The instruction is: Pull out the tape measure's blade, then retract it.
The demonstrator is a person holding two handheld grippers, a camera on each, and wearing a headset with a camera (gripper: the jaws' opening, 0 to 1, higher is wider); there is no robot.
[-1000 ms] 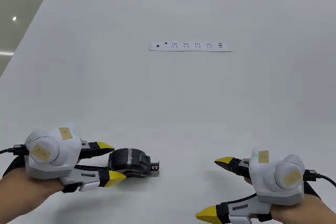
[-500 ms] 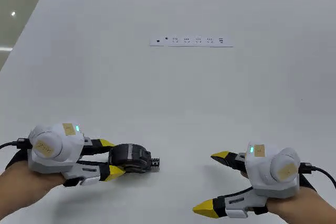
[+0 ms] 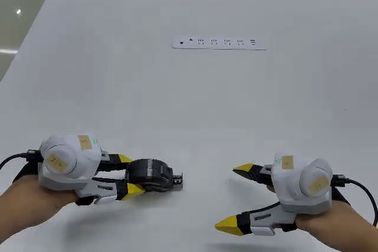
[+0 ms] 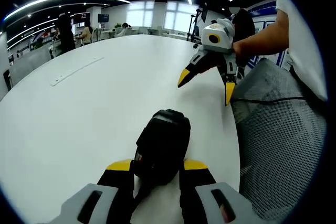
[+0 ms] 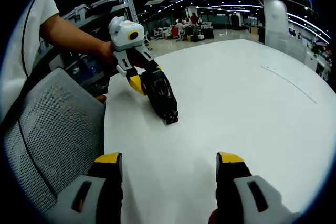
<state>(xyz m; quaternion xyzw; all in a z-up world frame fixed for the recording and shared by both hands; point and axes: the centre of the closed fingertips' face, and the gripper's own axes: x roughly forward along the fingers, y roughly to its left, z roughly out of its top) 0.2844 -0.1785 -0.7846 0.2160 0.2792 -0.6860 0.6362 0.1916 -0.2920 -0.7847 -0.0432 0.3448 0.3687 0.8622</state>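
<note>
The black tape measure point(image 3: 150, 174) lies on the white table point(image 3: 195, 116) at the near left, its blade tip point(image 3: 177, 180) pointing right and drawn in. My left gripper point(image 3: 129, 174) is shut on the rear of the case. In the left gripper view the yellow fingertips point(image 4: 119, 165) press both sides of the tape measure point(image 4: 164, 142). My right gripper point(image 3: 235, 198) stands open a short way to the right, apart from the tape. Seen from the right gripper point(image 5: 169, 158), the tape measure point(image 5: 160, 95) lies ahead with its blade tip point(image 5: 171, 119) facing me.
A white power strip point(image 3: 218, 43) lies flat at the far middle of the table. The table's near edge runs just below both hands. A grey mesh chair point(image 4: 273, 129) stands beside the table. People are at the far end of the room.
The left jaws have narrowed onto the tape measure's case. The right gripper has drifted slightly left toward it. The head camera has shifted a little.
</note>
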